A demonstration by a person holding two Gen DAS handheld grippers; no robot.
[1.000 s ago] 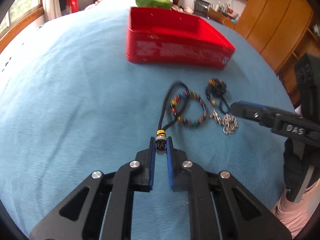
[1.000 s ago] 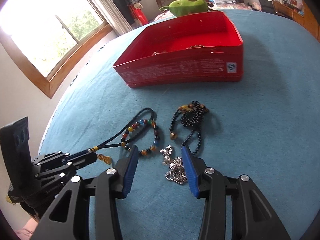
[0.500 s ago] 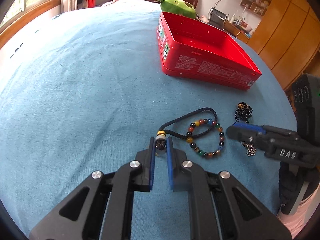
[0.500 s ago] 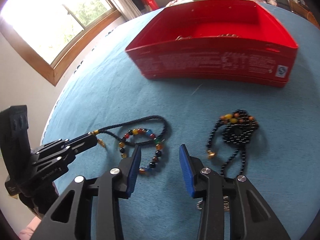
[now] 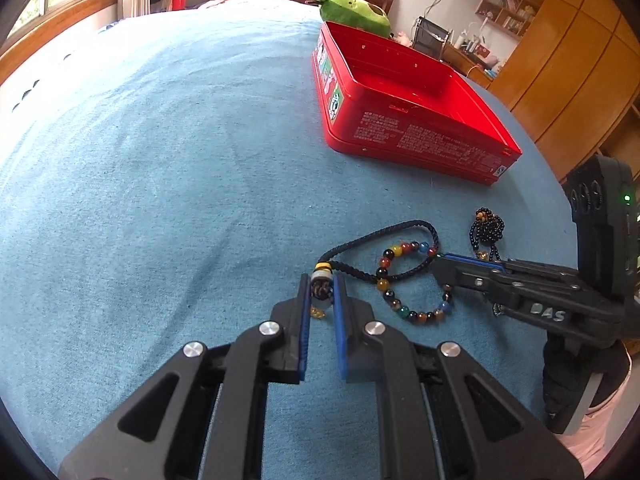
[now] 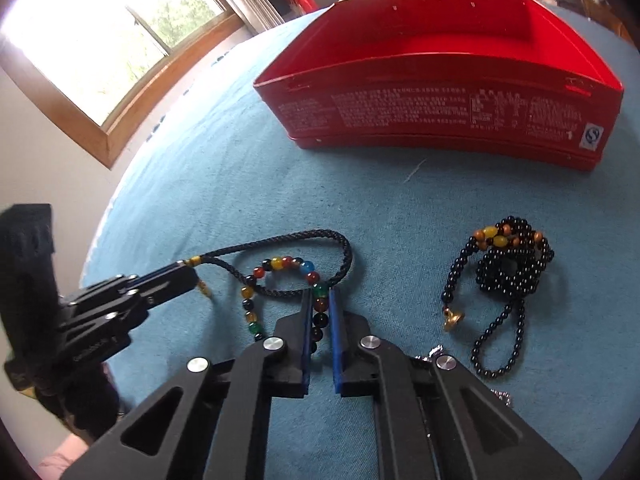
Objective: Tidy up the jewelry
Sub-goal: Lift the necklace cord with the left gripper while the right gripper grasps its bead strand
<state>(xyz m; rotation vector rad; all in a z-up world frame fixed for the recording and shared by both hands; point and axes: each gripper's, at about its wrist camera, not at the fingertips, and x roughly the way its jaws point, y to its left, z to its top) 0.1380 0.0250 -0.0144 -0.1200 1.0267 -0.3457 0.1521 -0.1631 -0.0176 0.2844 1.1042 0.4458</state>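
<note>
My left gripper (image 5: pixel 321 289) is shut on the bead pendant of a black cord necklace (image 5: pixel 384 232), which loops over the blue cloth. My right gripper (image 6: pixel 320 307) is shut on a multicoloured bead bracelet (image 6: pixel 280 264) lying across that cord; the bracelet also shows in the left wrist view (image 5: pixel 404 276). A black bead necklace (image 6: pixel 508 264) with a gold charm lies to the right. A silver chain (image 6: pixel 434 354) is mostly hidden under my right gripper. The open red tin (image 6: pixel 440 112) stands beyond.
A green plush toy (image 5: pixel 352 10) sits behind the tin. A window (image 6: pixel 100 40) is at the left, and wooden cabinets (image 5: pixel 560 64) and a cluttered desk are at the right. The blue cloth (image 5: pixel 160 160) covers the whole surface.
My right gripper moved left from the silver chain to the bead bracelet and shut on it. My left gripper kept its hold on the cord necklace's pendant.
</note>
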